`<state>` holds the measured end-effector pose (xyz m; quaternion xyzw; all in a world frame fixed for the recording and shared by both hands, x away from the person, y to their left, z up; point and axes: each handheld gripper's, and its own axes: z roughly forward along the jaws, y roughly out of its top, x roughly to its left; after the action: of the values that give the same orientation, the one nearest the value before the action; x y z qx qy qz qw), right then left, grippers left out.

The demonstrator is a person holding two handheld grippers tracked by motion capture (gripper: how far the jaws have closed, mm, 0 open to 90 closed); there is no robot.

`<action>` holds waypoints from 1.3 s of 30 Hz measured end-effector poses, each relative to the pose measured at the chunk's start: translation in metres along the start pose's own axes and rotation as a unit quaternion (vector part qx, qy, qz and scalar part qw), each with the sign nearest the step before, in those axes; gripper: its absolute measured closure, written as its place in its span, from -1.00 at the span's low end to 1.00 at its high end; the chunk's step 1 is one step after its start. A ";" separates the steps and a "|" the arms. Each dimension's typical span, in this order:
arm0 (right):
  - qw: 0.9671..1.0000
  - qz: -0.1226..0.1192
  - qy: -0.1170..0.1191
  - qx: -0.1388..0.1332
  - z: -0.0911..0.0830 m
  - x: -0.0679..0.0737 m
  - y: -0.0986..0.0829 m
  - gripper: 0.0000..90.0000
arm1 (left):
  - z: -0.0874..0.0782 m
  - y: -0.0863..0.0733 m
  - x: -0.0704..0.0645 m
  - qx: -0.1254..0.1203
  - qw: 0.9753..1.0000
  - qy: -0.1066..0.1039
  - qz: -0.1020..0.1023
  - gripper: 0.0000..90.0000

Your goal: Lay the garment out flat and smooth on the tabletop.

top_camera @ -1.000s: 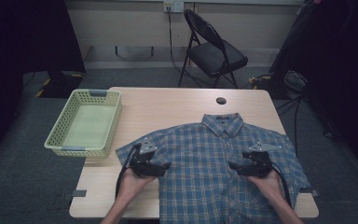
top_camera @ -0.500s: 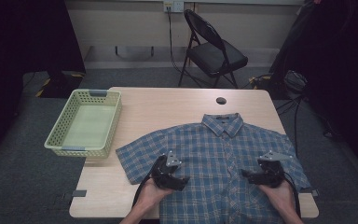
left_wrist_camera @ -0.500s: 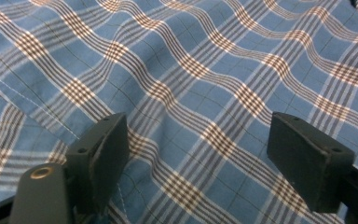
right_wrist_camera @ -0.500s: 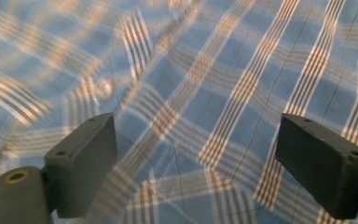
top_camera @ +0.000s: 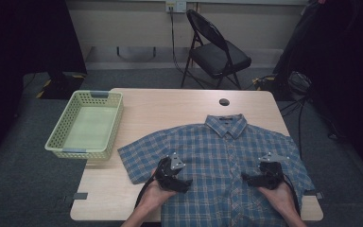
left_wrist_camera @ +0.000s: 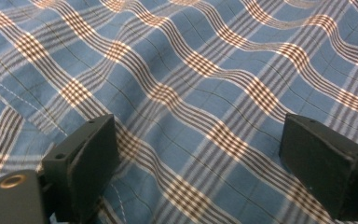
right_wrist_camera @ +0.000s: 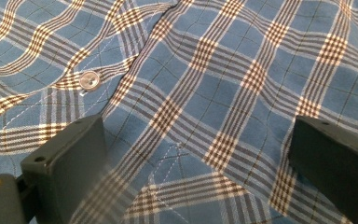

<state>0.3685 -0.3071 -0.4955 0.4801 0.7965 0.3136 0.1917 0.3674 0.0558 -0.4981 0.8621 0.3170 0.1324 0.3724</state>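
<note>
A blue plaid short-sleeved shirt lies spread flat on the wooden table, collar toward the far edge. My left gripper rests low over the shirt's left front and points inward. Its own view has both jaws wide apart over the plaid cloth, so my left gripper is open. My right gripper hovers over the shirt's right front, also turned inward. Its view has the jaws spread over the fabric near a white button; my right gripper is open and holds nothing.
A pale green plastic basket sits at the table's left edge, overhanging it. A small black round cap lies near the far edge. A black folding chair stands behind the table. Bare tabletop stretches between basket and shirt.
Both grippers have slid inward and toward the near edge, from the sleeves onto the shirt's front panels. The shirt lies as before.
</note>
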 end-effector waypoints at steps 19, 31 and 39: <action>1.000 0.004 -0.004 0.001 0.019 -0.011 0.020 -0.94 | 0.015 0.014 0.036 0.000 1.000 0.014 -0.010 -0.76; 1.000 0.000 -0.001 -0.001 0.036 -0.024 0.037 -0.94 | 0.027 0.026 0.057 -0.006 0.999 0.026 -0.022 -0.71; 1.000 -0.003 0.002 -0.003 0.048 -0.036 0.050 -0.94 | 0.034 0.032 0.069 -0.009 0.998 0.043 -0.034 -0.68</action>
<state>0.4466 -0.3062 -0.4964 0.4765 0.7975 0.3161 0.1924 0.4505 0.0648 -0.4987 0.8413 0.3604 0.1593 0.3701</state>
